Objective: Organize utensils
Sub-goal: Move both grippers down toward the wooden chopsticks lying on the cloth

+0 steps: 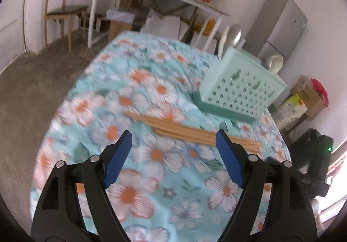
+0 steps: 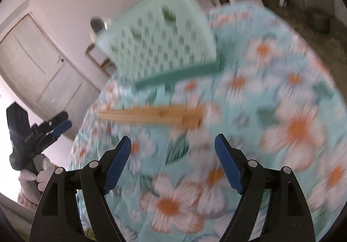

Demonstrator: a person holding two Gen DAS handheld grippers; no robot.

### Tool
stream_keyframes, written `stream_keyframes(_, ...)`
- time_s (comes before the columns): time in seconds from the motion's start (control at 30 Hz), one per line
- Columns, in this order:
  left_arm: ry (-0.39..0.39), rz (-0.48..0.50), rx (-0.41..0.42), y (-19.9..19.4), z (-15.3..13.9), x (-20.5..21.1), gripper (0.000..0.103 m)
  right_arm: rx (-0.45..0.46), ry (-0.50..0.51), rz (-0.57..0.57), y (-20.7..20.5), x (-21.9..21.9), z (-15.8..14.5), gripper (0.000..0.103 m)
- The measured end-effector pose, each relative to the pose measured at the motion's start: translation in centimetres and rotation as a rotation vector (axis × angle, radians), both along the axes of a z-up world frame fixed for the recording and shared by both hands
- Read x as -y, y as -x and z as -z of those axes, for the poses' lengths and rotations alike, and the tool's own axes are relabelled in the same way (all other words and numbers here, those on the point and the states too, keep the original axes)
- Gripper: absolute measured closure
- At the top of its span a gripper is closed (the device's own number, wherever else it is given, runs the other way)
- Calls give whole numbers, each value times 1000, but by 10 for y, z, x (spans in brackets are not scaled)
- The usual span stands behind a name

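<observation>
The round tabletop (image 1: 151, 90), covered in a turquoise cloth printed with white and orange flowers, carries everything here. Toward its far right stands a mint-green perforated plastic basket (image 1: 240, 88) on a darker green tray, with a spoon and pale dishes poking above its rim. Nearer, lying flat on the cloth just in front of that basket, is a loose bundle of pale wooden chopsticks (image 1: 195, 131), fanned slightly at one end. The left gripper (image 1: 173, 140) hovers just above the chopsticks, its blue-padded jaws spread wide and empty; the right gripper (image 2: 173, 142) is likewise released and holding nothing, a little short of the same bundle (image 2: 151, 115). I would judge these sticks light, stiff and smooth, apt to roll or scatter, so taking the whole bundle across its middle, jaws astride, looks the safest hold.
</observation>
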State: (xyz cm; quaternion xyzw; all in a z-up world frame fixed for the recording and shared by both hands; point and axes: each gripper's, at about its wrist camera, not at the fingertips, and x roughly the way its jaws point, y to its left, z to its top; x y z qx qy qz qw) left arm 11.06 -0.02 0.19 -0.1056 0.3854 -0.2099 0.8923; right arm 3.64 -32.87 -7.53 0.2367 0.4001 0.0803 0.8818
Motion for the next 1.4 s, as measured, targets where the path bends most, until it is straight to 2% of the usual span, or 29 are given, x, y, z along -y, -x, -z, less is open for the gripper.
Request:
stream_keyframes(0.07, -12, 30, 9, 0, 2, 11, 33, 11, 29, -9, 0, -4, -1, 25)
stream_keyframes(0.2, -53, 85, 79, -4, -4, 34, 39, 33, 7, -7, 0, -2, 1, 24)
stream_keyframes(0.33, -186, 146, 133, -22, 2, 78, 50, 60, -2, -2, 3, -1, 0, 24)
stream_keyframes(0.4, -262, 172, 132, -29, 14, 96, 54, 65, -15, 1, 4, 2, 0, 24)
stream_keyframes(0.47, -362, 199, 80, -35, 34, 112, 61, 67, -23, 3, 5, 3, 0, 24)
stream_keyframes(0.57, -377, 218, 86, -24, 38, 114, 61, 66, -31, 1, 7, 4, 0, 24)
stream_keyframes(0.63, -435, 245, 106, -11, 40, 116, 61, 62, -33, -4, 7, 4, -1, 24)
stream_keyframes(0.73, -467, 280, 92, 8, 49, 114, 63, 56, -49, -17, 8, 7, -5, 24)
stream_keyframes(0.83, -441, 303, 79, 22, 50, 109, 63, 82, -37, -43, 7, 3, -18, 30)
stream_keyframes(0.93, -328, 298, 60, 23, 39, 93, 63, 122, 39, -68, 1, -8, -36, 40)
stream_keyframes(1.0, -283, 284, 94, 21, 28, 88, 63, 130, 93, -81, -8, -17, -44, 48)
stream_keyframes(1.07, -302, 263, 132, 13, 19, 90, 63, 122, 144, -93, -26, -27, -45, 58)
stream_keyframes(1.13, -319, 233, 137, -2, 17, 94, 63, 114, 149, -111, -39, -34, -41, 67)
stream_keyframes(1.17, -324, 225, 129, -9, 19, 96, 63, 97, 156, -117, -45, -38, -37, 69)
stream_keyframes(1.23, -360, 200, 57, -27, 35, 99, 62, 24, 168, -144, -59, -49, -21, 81)
stream_keyframes(1.33, -363, 216, 33, -22, 42, 99, 63, 14, 213, -172, -50, -60, -19, 82)
stream_keyframes(1.4, -381, 231, 57, -9, 45, 98, 63, 9, 212, -192, -40, -64, -17, 82)
